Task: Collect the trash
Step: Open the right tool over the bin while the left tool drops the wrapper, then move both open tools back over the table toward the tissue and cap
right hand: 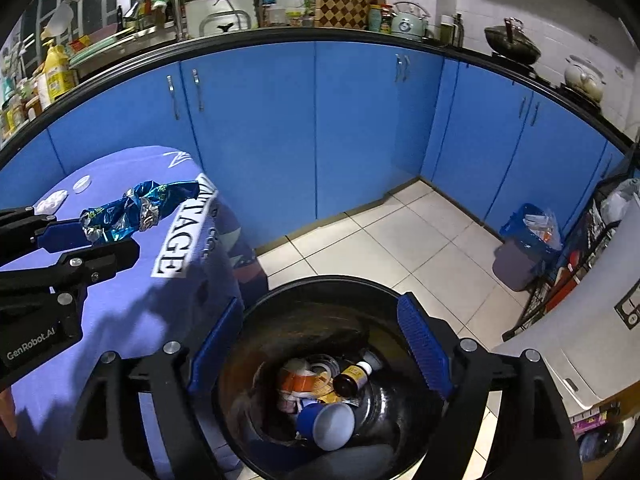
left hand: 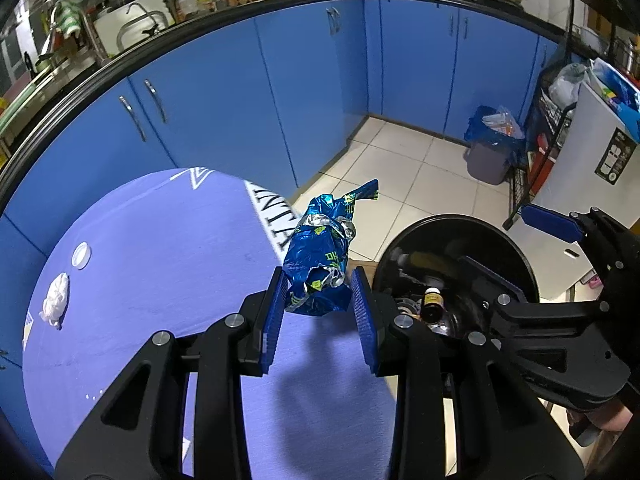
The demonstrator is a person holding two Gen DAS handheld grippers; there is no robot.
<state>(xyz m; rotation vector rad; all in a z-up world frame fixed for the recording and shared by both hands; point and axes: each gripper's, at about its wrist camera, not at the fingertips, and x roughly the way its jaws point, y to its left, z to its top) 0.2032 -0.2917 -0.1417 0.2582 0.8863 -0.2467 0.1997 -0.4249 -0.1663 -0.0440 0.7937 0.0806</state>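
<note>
Right of the left gripper (left hand: 319, 294), whose jaws clamped the crumpled blue foil wrapper (left hand: 324, 256), gaped the black bin (right hand: 320, 288); right gripper (right hand: 320, 346) hung above it, jaws apart, empty.

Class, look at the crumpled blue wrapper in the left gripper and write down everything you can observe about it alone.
The wrapper is a shiny blue foil packet with yellow-green print and a silver inside showing at its tears. It is crushed and twisted, one flat end sticking out away from the gripper. The left gripper pinches its lower part between ribbed blue pads. It hangs in the air above the edge of the purple-covered table, short of the black bin.
</note>
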